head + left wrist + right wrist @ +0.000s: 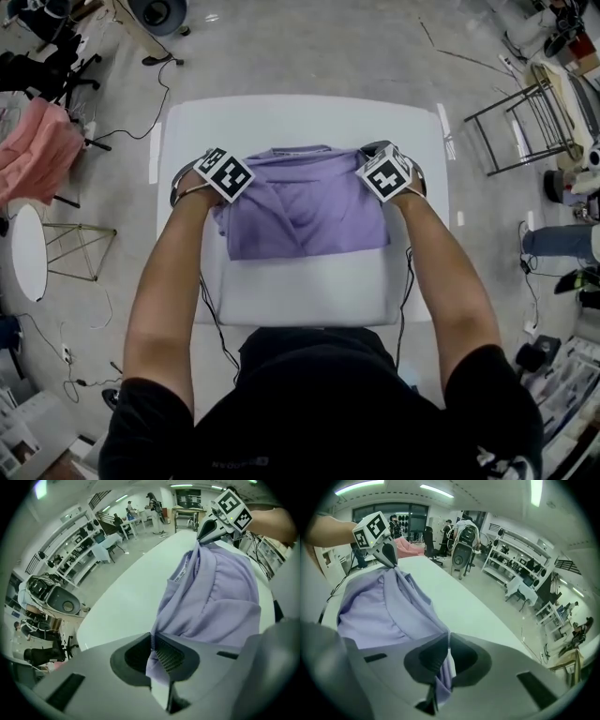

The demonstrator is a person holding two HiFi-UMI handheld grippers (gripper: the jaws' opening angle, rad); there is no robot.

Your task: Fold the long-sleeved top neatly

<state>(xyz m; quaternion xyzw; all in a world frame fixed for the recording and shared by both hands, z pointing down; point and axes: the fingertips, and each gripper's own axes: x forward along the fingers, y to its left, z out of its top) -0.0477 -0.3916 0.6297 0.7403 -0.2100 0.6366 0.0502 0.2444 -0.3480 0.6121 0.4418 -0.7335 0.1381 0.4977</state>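
Lilac top (305, 211), neck label (179, 573) illegible

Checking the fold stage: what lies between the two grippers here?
Only the purple top: it spans from the left gripper to the right gripper, both shut on its cloth. The head view shows this best.

The person's left forearm (167, 272) and right forearm (448, 272), both bare, reached from the near side toward the far side, roughly parallel and well apart. The left hand (190, 185) held the left gripper (153, 640) and the right hand (414, 183) held the right gripper (448, 641). Both grippers pointed steeply down at about the same distance. Each one's jaws were almost together, pinching a fold of the lilac top (300, 211).
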